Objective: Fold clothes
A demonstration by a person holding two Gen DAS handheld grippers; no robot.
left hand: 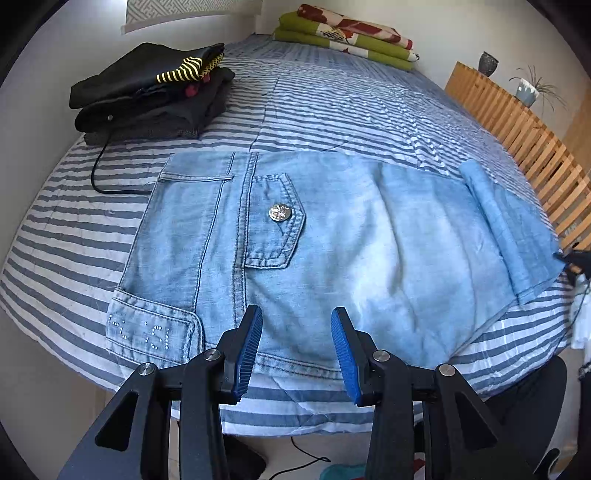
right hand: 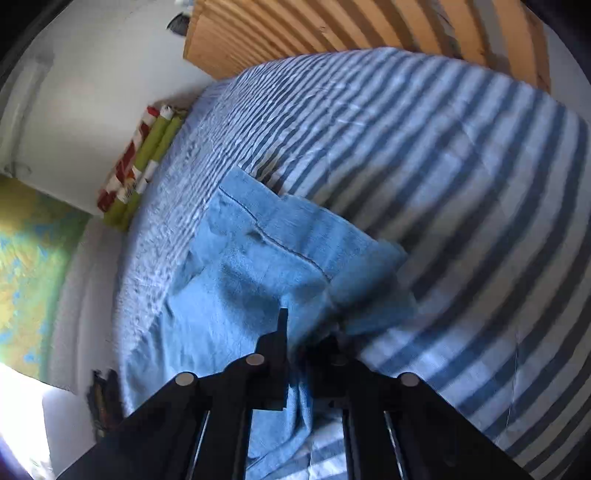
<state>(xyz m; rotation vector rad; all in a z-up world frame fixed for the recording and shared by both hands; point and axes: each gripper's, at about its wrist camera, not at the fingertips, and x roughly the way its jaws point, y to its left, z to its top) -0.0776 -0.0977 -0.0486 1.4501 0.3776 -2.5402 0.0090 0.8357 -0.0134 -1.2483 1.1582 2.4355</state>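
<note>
Light blue jeans (left hand: 332, 236) lie flat across the striped bed (left hand: 332, 103), waistband to the left with a buttoned pocket (left hand: 275, 221), legs running right. My left gripper (left hand: 296, 314) stands open just over the near edge of the jeans, blue pads (left hand: 251, 347) apart with nothing pinched between them. At the far right edge my right gripper (left hand: 572, 258) shows as a dark shape at the leg hem. In the blurred right wrist view, that right gripper (right hand: 306, 332) is shut on the jeans (right hand: 258, 266); folds of cloth drape over one finger.
A stack of dark folded clothes (left hand: 155, 92) sits at the back left, with a black cable (left hand: 107, 177) trailing from it. A folded green and red blanket (left hand: 347, 33) lies at the far end. A slatted wooden board (left hand: 517, 129) borders the bed's right side.
</note>
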